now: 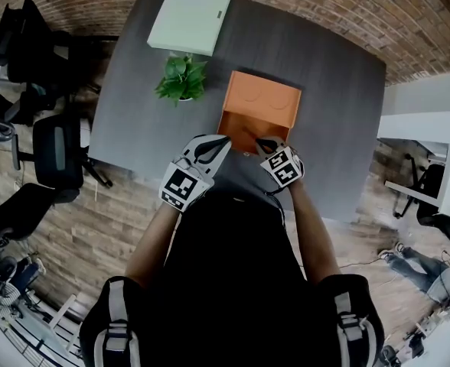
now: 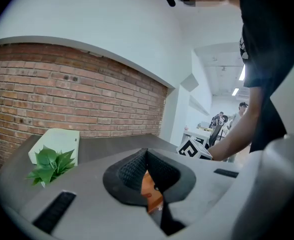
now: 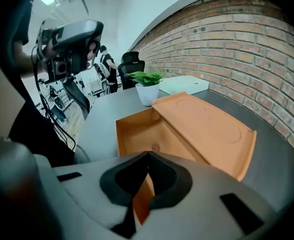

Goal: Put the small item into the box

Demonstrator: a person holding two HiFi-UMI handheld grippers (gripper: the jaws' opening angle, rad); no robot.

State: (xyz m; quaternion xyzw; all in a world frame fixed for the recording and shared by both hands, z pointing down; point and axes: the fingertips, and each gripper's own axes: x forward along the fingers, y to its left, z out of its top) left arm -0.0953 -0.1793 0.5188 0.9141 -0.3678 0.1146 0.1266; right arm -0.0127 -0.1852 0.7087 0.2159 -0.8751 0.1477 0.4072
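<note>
Person was stood at the near edge of the table [image 1: 324, 128], both elbows bent and forearms reaching forward from the chest. The two claws were held close together and angled in toward each other, marker cubes facing up.

Left gripper [image 1: 224, 139] hovered just over the near rim of the box [image 1: 259, 98], and its pads were pressed together at the tips with nothing between them that I could see. Right gripper [image 1: 262, 142] was just beside it, same deal, pads meeting at the tips and nothing pinched.

The box sat open in the middle of the table with its lid [image 3: 207, 129] folded back on the far side. There was a little roundish spot [image 3: 155, 147] on the box floor near the back wall, but it was too small to say whether that was the small item.

Plant [image 1: 181, 79] and a white case [image 1: 190, 15] sat further back on the left
</note>
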